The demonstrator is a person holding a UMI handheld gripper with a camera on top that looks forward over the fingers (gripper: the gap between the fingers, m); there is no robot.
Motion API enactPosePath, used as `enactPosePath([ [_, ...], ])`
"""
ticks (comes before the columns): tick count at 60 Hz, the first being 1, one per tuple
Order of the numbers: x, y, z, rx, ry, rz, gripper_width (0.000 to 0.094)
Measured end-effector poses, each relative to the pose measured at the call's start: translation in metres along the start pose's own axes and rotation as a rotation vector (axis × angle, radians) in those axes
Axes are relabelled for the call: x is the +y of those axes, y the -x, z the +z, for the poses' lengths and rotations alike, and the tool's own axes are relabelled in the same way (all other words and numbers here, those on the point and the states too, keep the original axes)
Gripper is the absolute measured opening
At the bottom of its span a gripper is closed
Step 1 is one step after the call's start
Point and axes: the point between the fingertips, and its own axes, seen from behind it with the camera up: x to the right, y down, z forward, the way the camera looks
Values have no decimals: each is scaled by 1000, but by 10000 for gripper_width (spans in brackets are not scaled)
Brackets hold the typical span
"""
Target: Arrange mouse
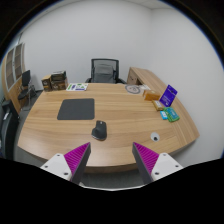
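Observation:
A dark computer mouse [99, 129] lies on the wooden table [125, 110], just right of a dark grey mouse pad [76, 109] and off it. My gripper [112, 158] hovers above the table's near edge, well short of the mouse. Its two fingers stand wide apart with nothing between them, the magenta pads [76, 157] facing each other. The mouse sits beyond the fingers, slightly left of their midline.
A black office chair [104, 71] stands behind the table. A purple box [168, 95] and a teal item [171, 115] lie at the right side, a small white object [157, 134] near the right front. Papers [77, 87] and boxes [55, 80] sit at the far left.

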Motion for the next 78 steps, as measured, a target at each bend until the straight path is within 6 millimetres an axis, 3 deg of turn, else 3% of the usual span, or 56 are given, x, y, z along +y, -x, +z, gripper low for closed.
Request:
enactPosePath([
  [14,10,9,22,-29,22,-28,859],
  [30,7,39,60,-80,10,-29,858],
  [48,12,66,121,-113,14,-9,859],
  [67,5,67,197,-95,18,32,860],
  [78,0,64,231,-87,12,37,860],
])
